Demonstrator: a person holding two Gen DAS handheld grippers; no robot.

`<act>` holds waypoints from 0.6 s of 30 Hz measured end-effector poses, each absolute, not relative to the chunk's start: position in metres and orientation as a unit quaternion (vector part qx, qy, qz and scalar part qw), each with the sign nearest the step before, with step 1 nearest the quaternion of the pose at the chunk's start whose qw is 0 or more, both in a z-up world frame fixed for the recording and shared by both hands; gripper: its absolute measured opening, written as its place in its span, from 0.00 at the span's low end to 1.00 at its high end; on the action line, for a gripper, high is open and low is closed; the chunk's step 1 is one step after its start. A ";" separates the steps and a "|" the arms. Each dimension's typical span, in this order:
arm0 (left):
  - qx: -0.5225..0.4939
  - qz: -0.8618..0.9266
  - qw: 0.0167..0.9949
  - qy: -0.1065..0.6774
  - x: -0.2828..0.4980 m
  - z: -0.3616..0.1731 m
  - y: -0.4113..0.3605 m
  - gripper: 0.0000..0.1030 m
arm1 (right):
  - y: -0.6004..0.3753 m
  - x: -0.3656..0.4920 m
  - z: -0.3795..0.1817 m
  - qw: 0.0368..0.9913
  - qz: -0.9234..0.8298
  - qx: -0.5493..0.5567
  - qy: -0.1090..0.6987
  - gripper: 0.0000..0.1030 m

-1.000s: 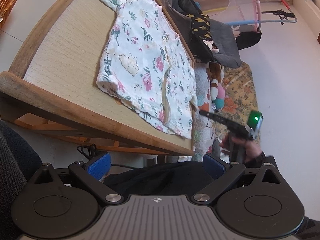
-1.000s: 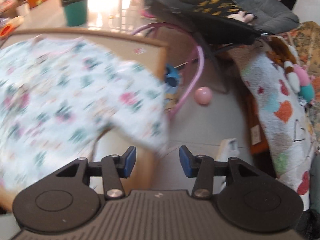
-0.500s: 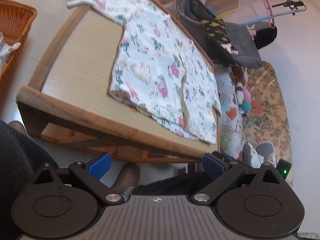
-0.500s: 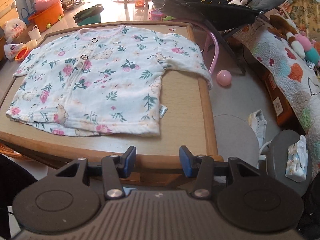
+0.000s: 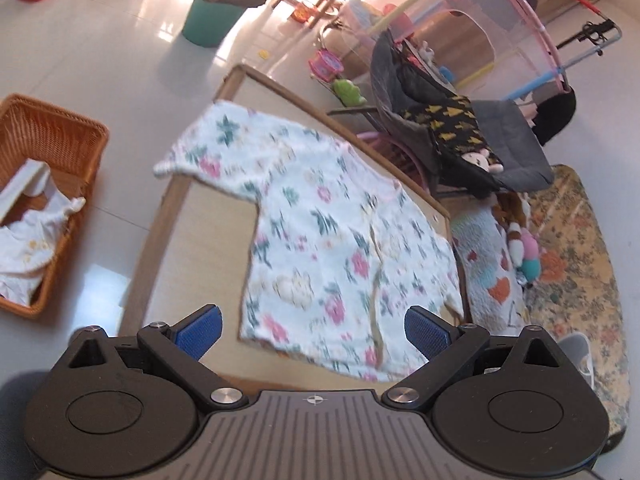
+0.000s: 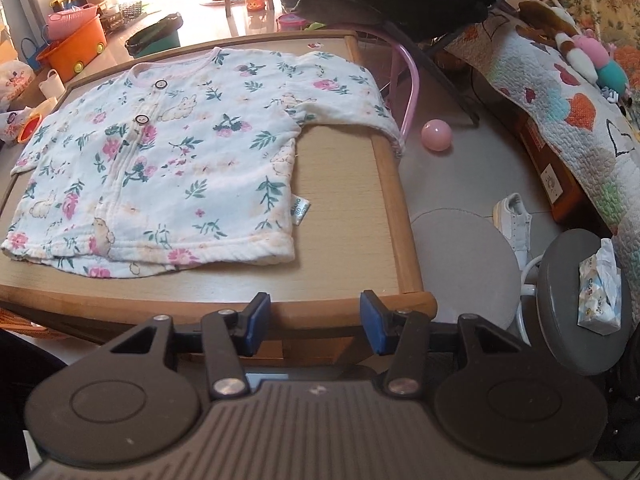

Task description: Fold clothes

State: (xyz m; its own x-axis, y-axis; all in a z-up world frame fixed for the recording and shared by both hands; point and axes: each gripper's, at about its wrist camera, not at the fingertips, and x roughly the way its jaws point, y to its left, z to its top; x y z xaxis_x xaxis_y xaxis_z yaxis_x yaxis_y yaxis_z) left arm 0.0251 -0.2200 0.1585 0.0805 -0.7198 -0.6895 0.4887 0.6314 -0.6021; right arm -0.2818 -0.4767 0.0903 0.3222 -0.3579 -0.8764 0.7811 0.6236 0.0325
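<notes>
floral baby top [image 6: 168, 168] lies spread flat, front side up, on the wooden table [image 6: 352, 216], buttons and neckline toward the far edge, hem toward the near edge. the sleeve on the right in the right wrist view runs out over the table's side rail and its cuff hangs past it; the other sleeve reaches toward the opposite edge. no fold made yet, by the look of it. left gripper [image 5: 312, 330] hovers above the hem end, fingers spread wide, nothing between them. right gripper [image 6: 314, 328] sits just short of the near table edge, jaws opening, gap empty, no cloth touched. wicker basket [image 5: 60, 148] on the floor well apart from the table, with other pale garments in it. handling judgement: fabric looks thin, soft and quilted, so very light, limp, no stiffness to hold a shape; it will drape and sag from any pinch point and could slide on the smooth tabletop if dragged. not fragile. best holds are probably the thick stitched edges: the overhanging cuff or shoulder seam for bringing a sleeve in, then the two hem corners for folding toward the neckline. risk: pinching only the top layer, which would separate the front panel at the button placket.
</notes>
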 end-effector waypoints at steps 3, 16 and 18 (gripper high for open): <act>-0.112 -0.404 0.733 0.535 0.046 0.169 -0.221 0.95 | -0.478 -0.284 0.091 0.781 -0.363 0.241 0.448 0.51; -0.099 -0.351 0.739 0.567 0.131 0.169 -0.237 0.94 | -0.482 -0.289 0.091 0.783 -0.361 0.261 0.435 0.55; -0.102 -0.346 0.740 0.568 0.140 0.166 -0.239 0.94 | -0.484 -0.290 0.091 0.783 -0.361 0.267 0.431 0.55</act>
